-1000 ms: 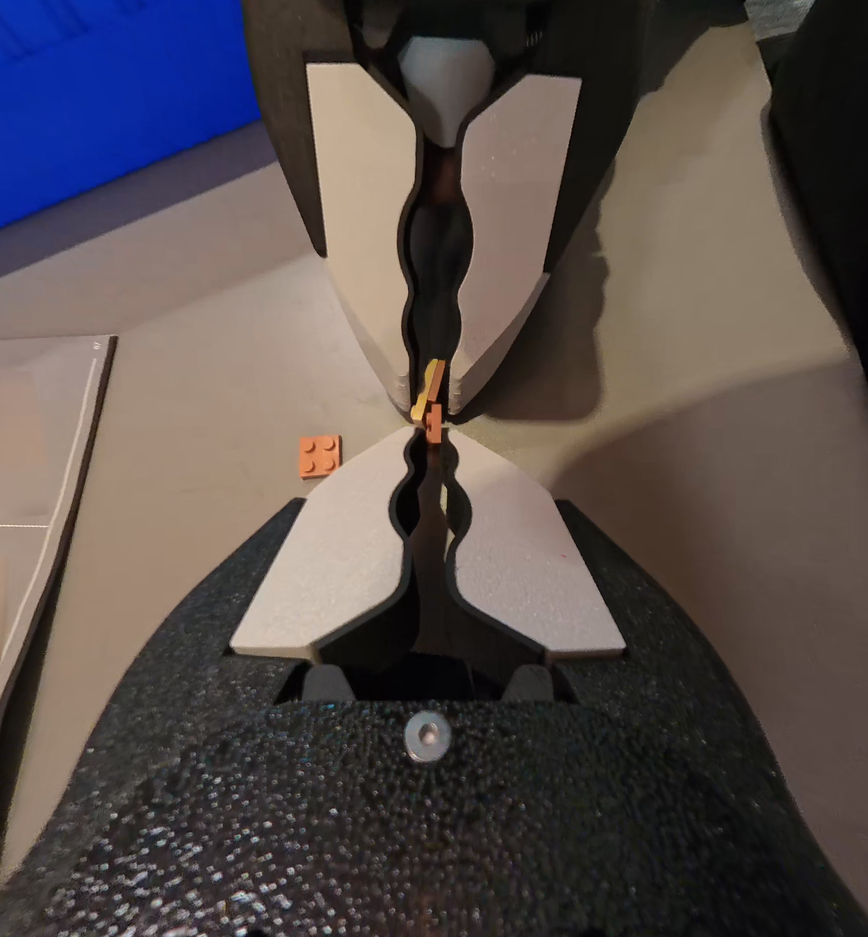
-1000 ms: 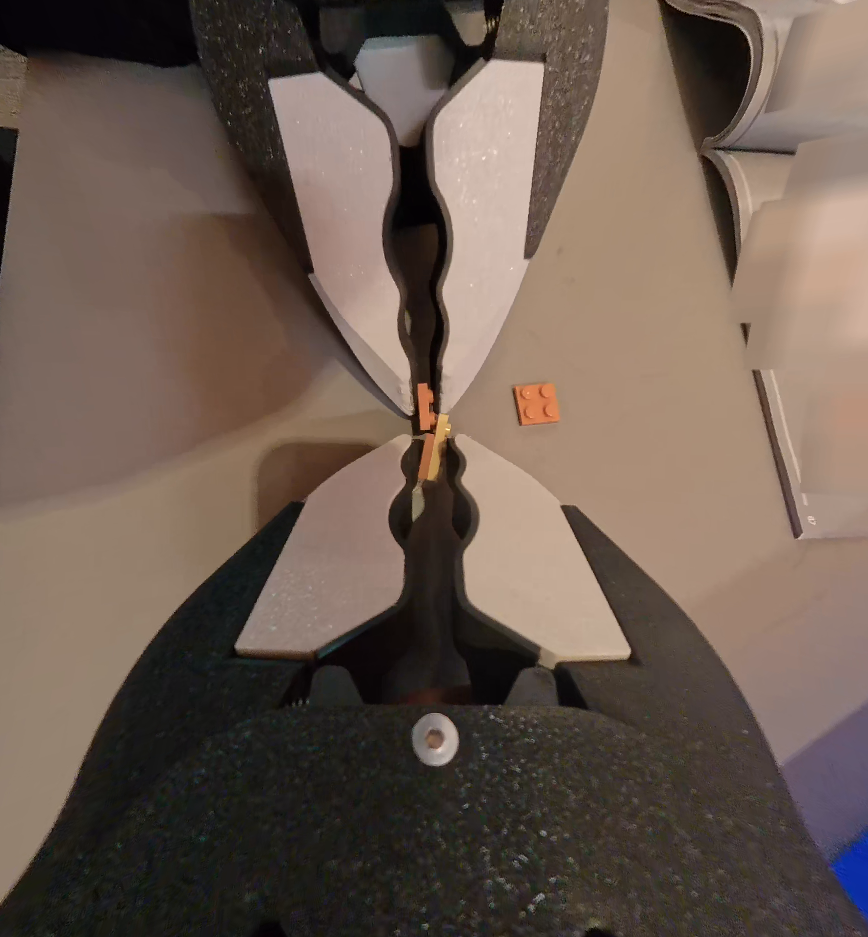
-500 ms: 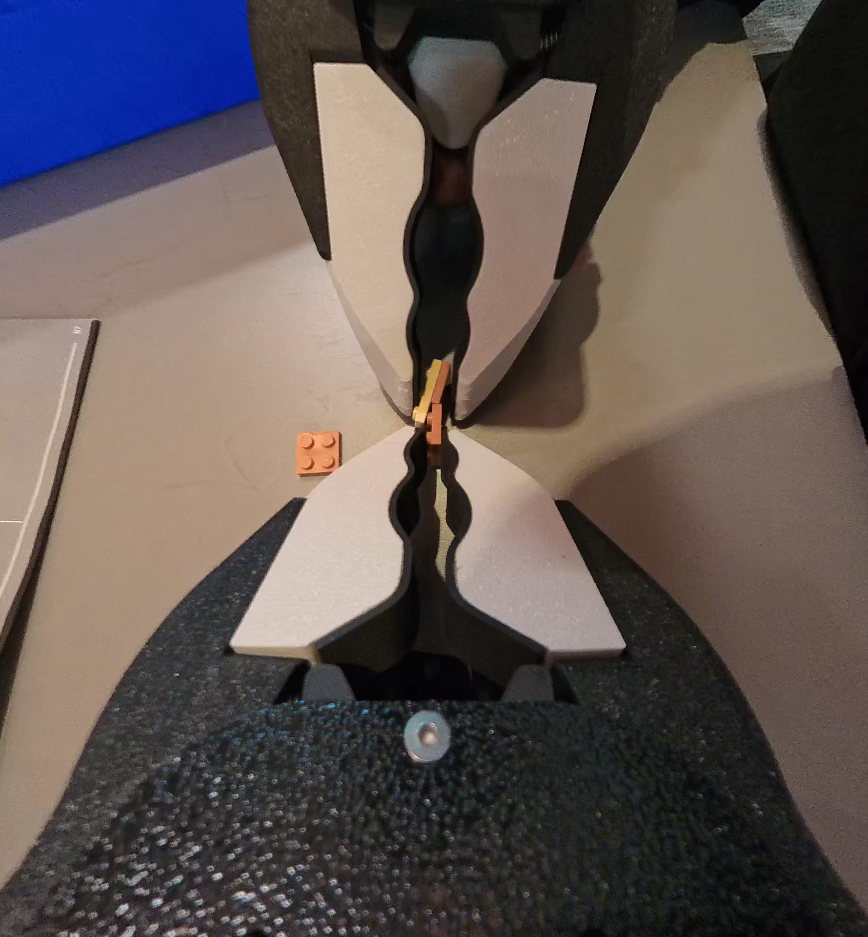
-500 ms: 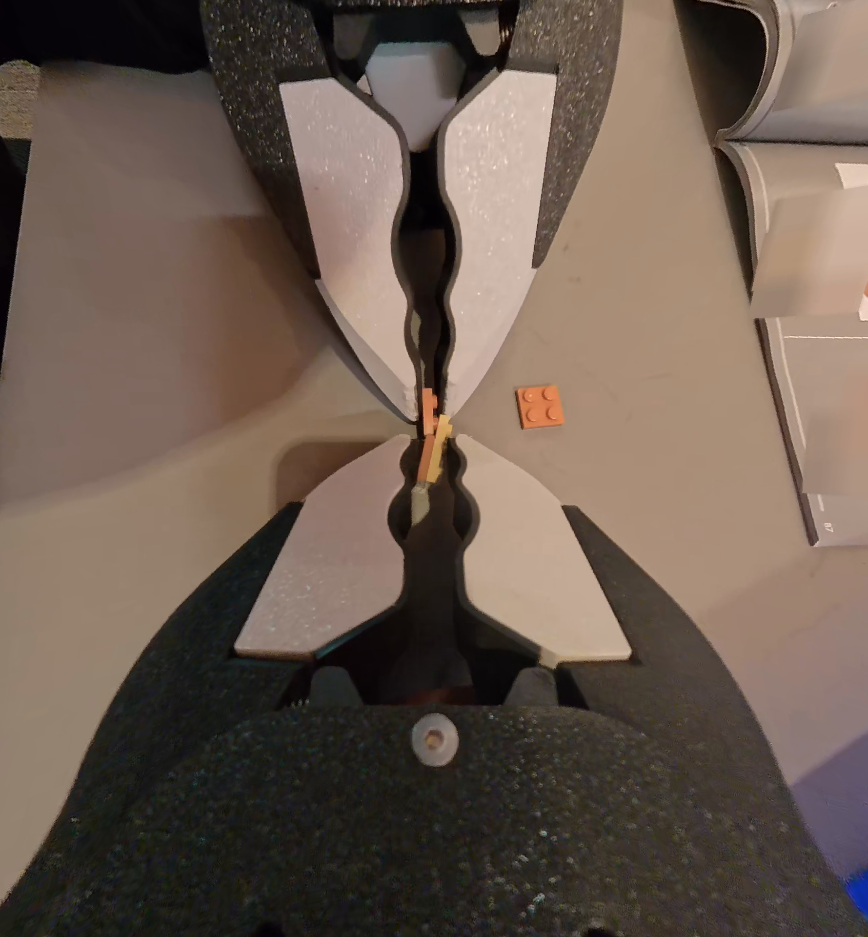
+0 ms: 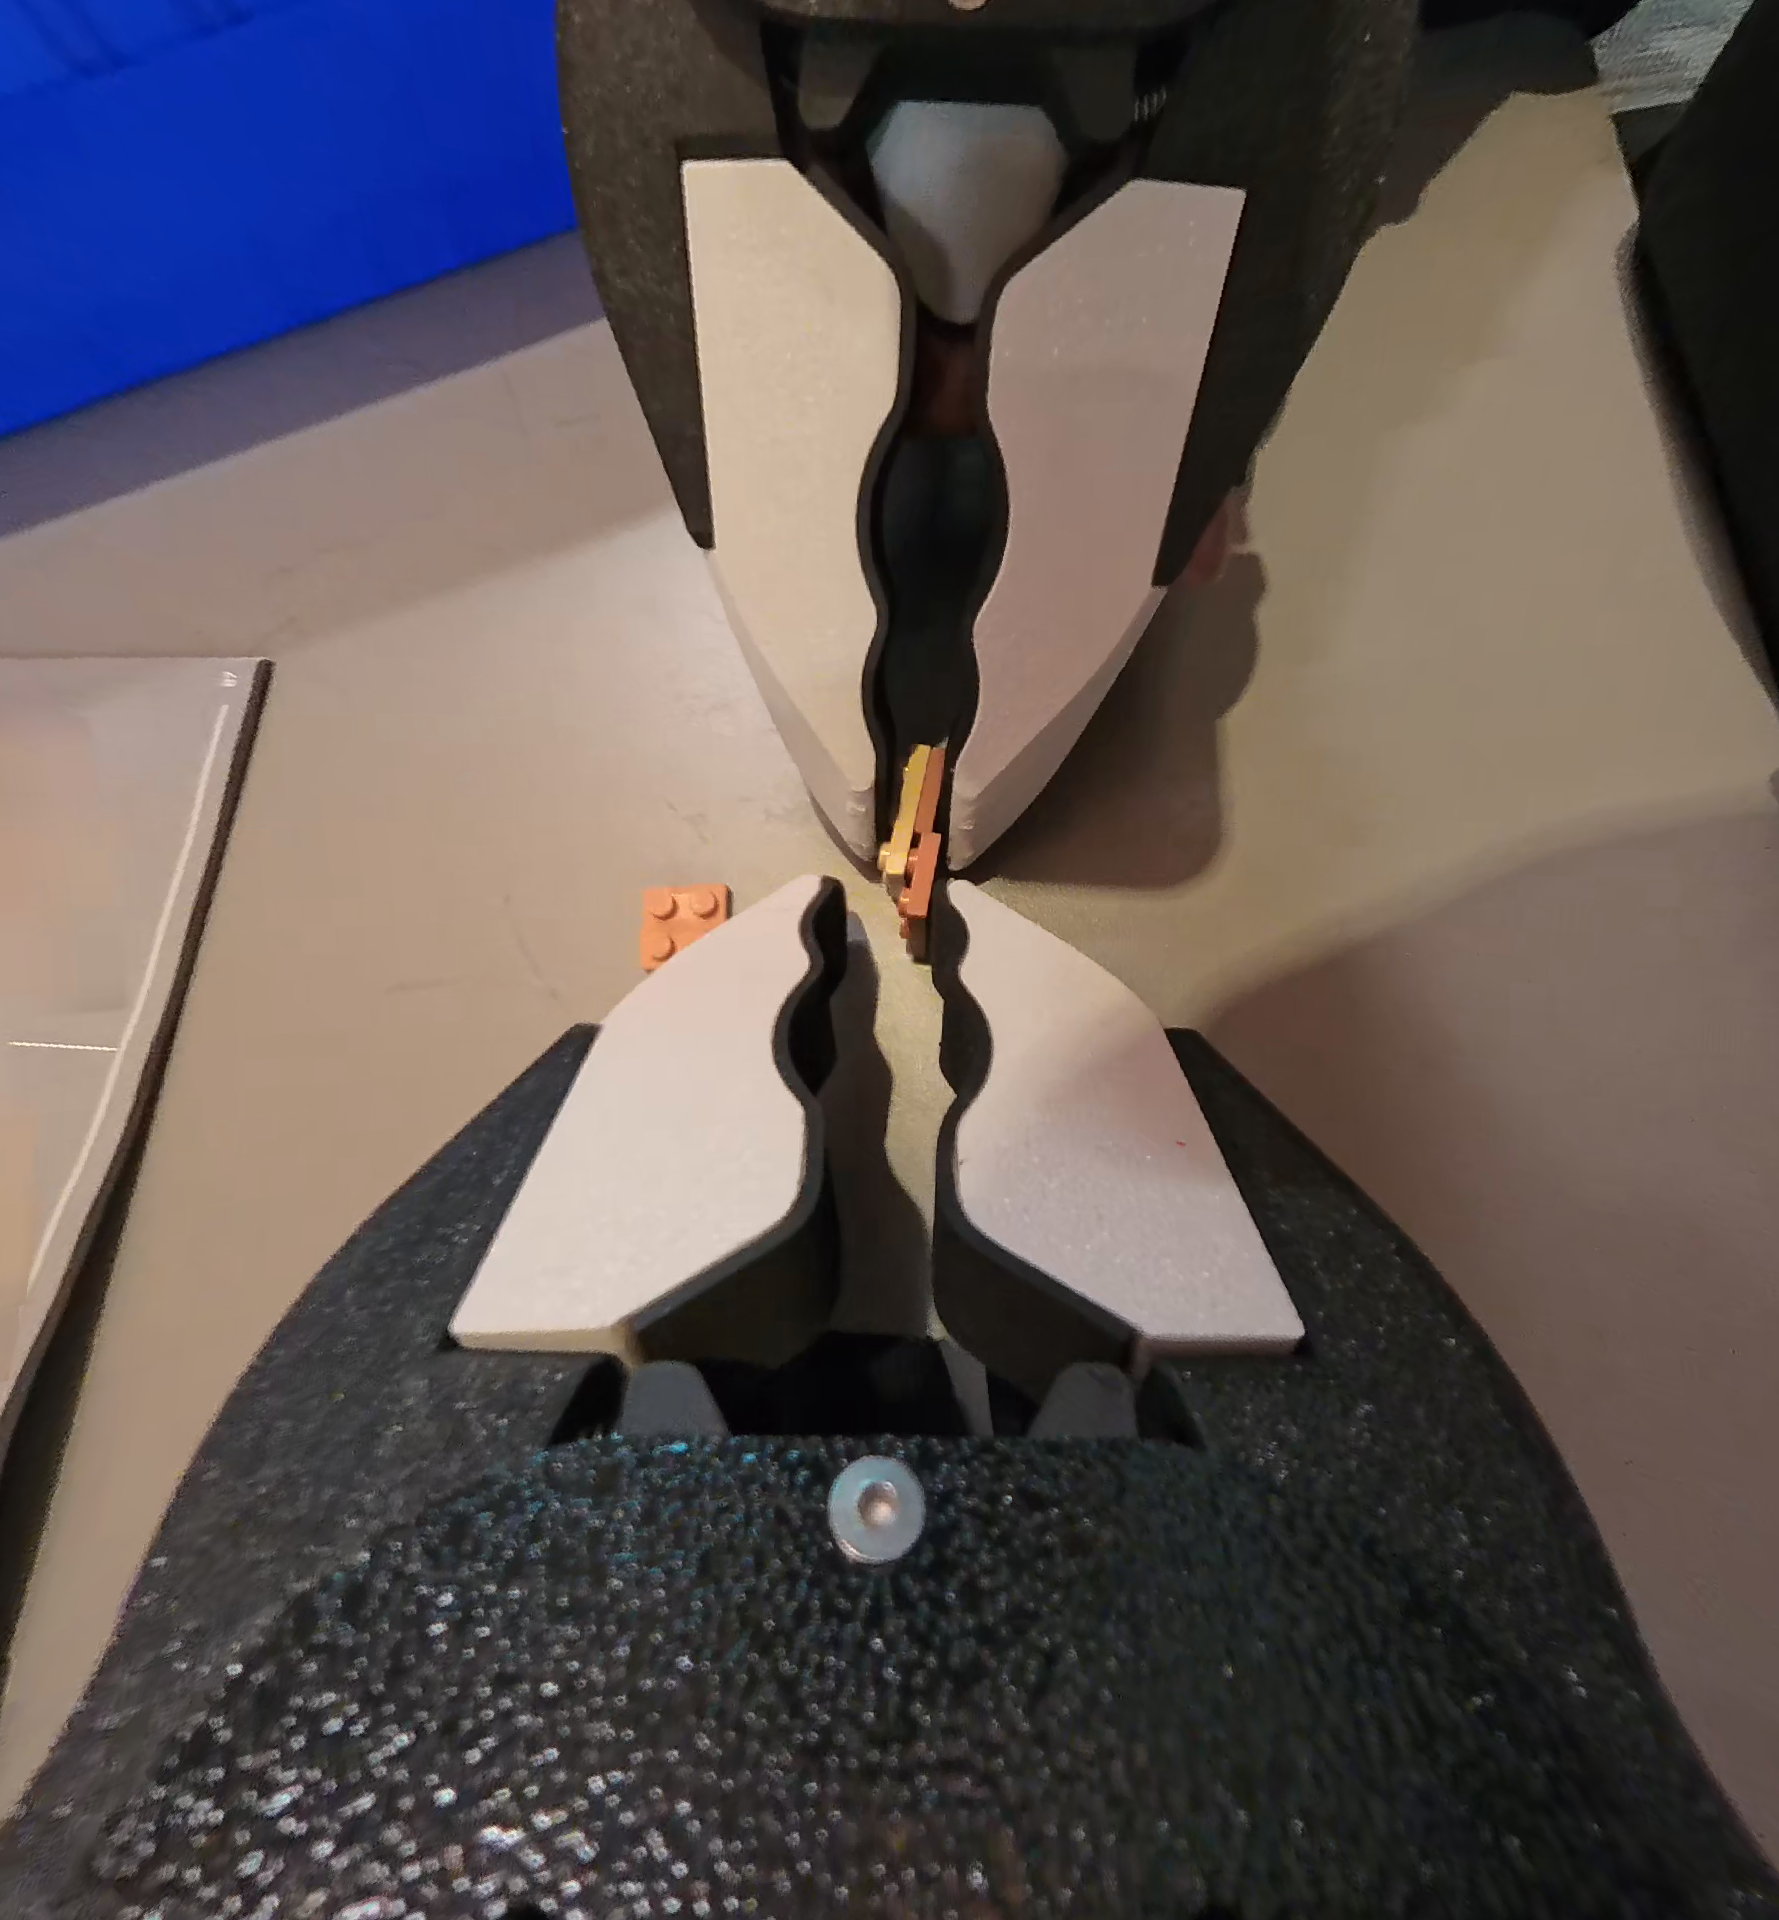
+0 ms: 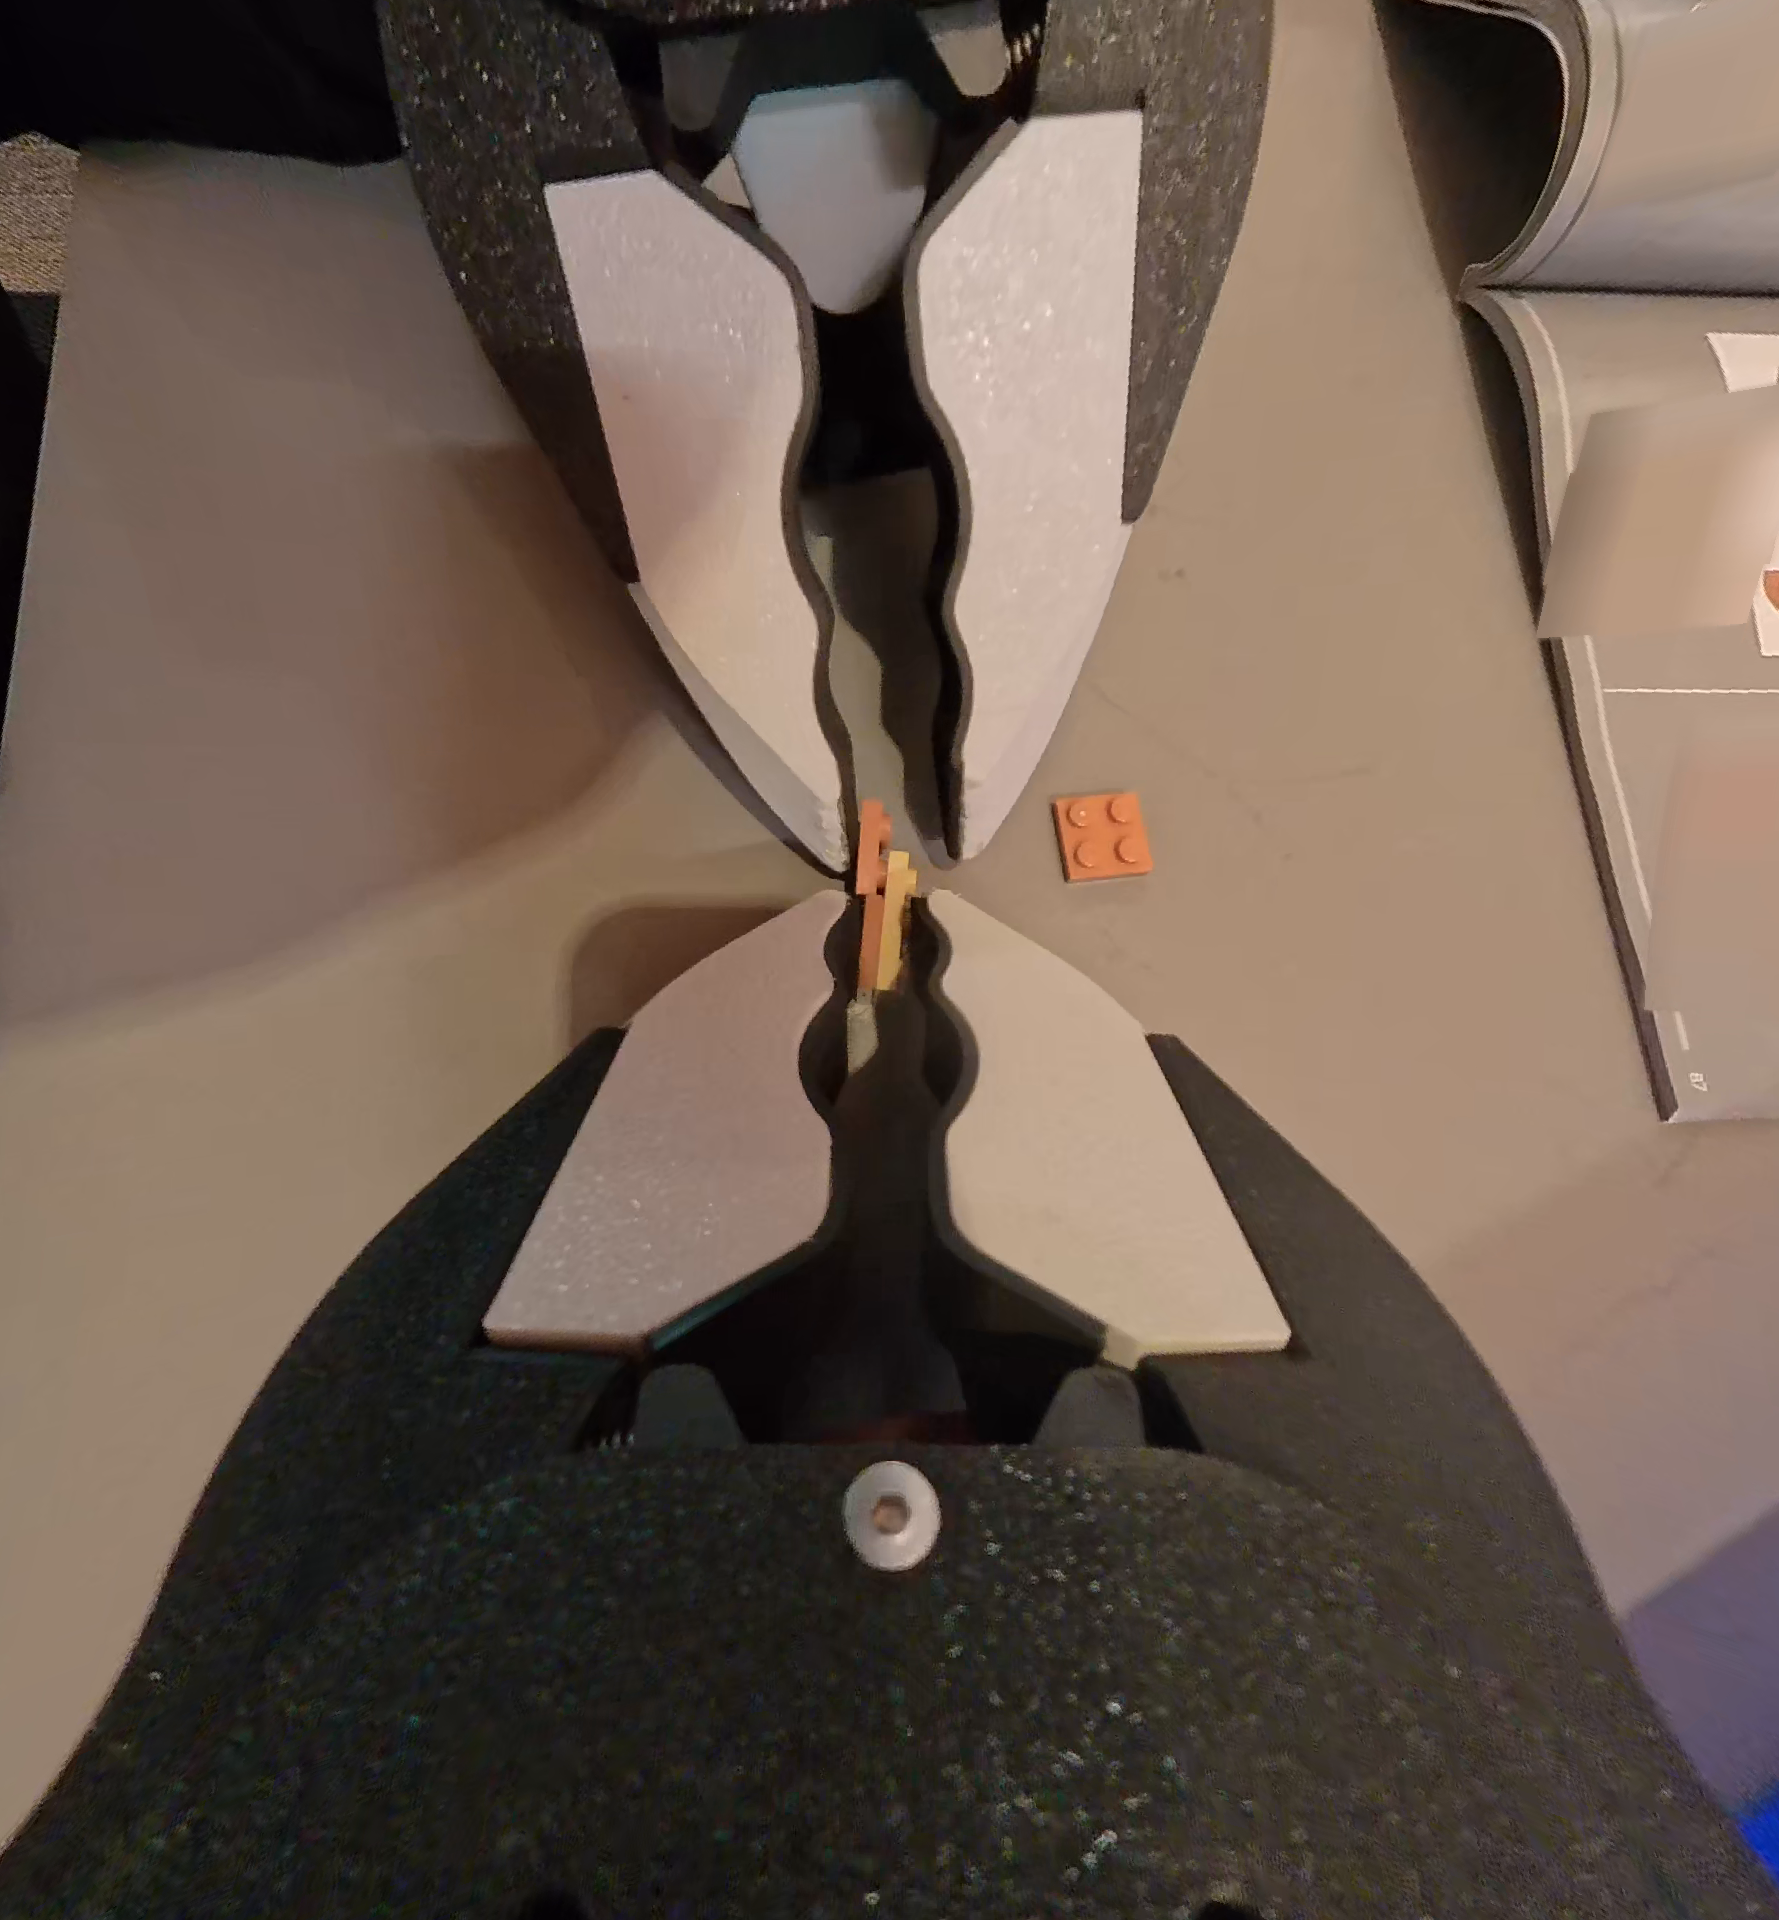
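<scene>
On the grey table (image 6: 1280, 1039), the left hand-held gripper (image 5: 890, 894) stands parted, its left pad clear of the small orange-and-yellow plate stack (image 5: 916, 842). The right hand-held gripper (image 6: 890, 904), tip to tip with it, is clamped on that stack. A loose orange 2x2 plate (image 6: 1101, 837) lies just beside the stack, and an open booklet (image 6: 1695, 727) lies beyond the plate.
</scene>
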